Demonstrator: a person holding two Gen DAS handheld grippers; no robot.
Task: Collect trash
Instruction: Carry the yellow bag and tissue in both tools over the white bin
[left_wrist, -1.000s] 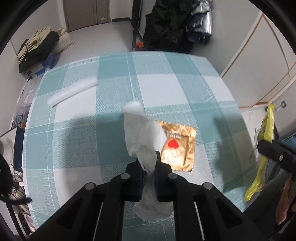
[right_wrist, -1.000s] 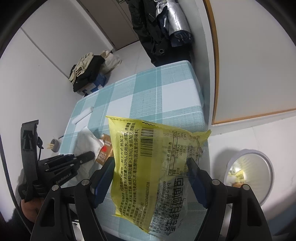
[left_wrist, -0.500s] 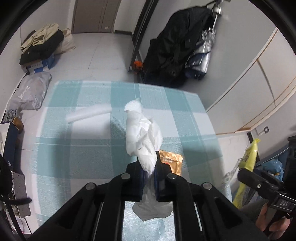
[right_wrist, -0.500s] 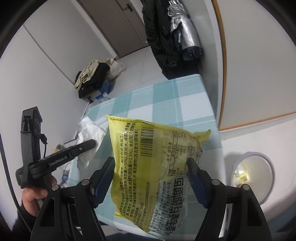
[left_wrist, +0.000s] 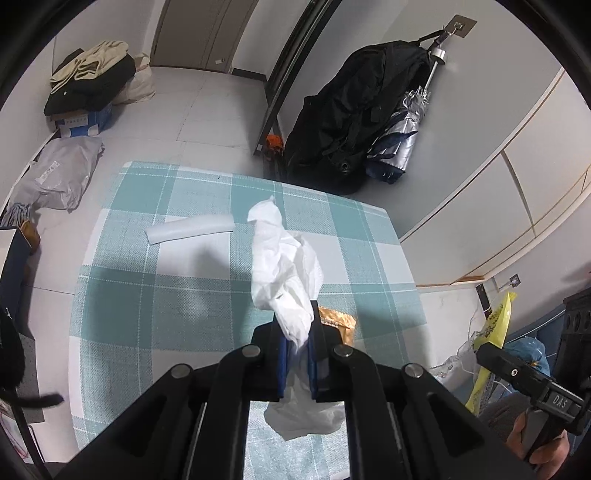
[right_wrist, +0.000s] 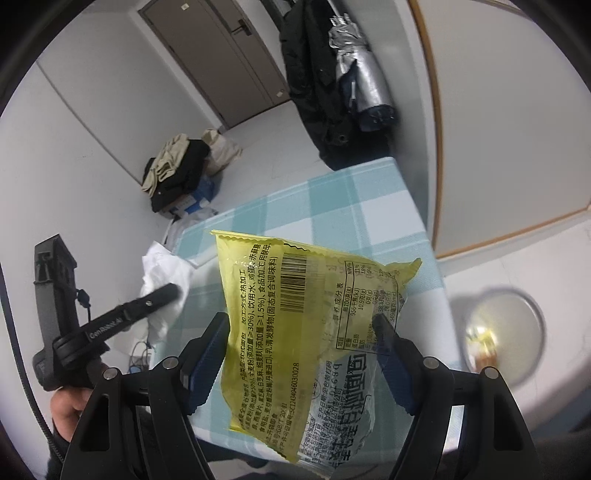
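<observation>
My left gripper (left_wrist: 295, 332) is shut on a crumpled white tissue (left_wrist: 284, 266), which sticks up above the jaws and hangs out below them, well above the table. A gold wrapper (left_wrist: 338, 321) lies on the teal checked tablecloth (left_wrist: 147, 295), partly hidden behind the fingers. A long white wrapper (left_wrist: 188, 230) lies further back on the left. My right gripper (right_wrist: 299, 343) is closed wide on a yellow snack bag (right_wrist: 295, 295), off the table's right edge. In the right wrist view the left gripper (right_wrist: 162, 295) and its tissue (right_wrist: 162, 269) show at the left.
A round pale bin (right_wrist: 532, 306) with some trash in it stands on the floor to the right of the table. A black coat and a silver umbrella (left_wrist: 399, 136) hang on the wall behind. Bags and boxes (left_wrist: 85, 96) lie on the floor at the far left.
Both grippers have risen with their loads, so the table looks smaller and farther off. The gold wrapper has slid down behind the left fingers. Neither grip has changed.
</observation>
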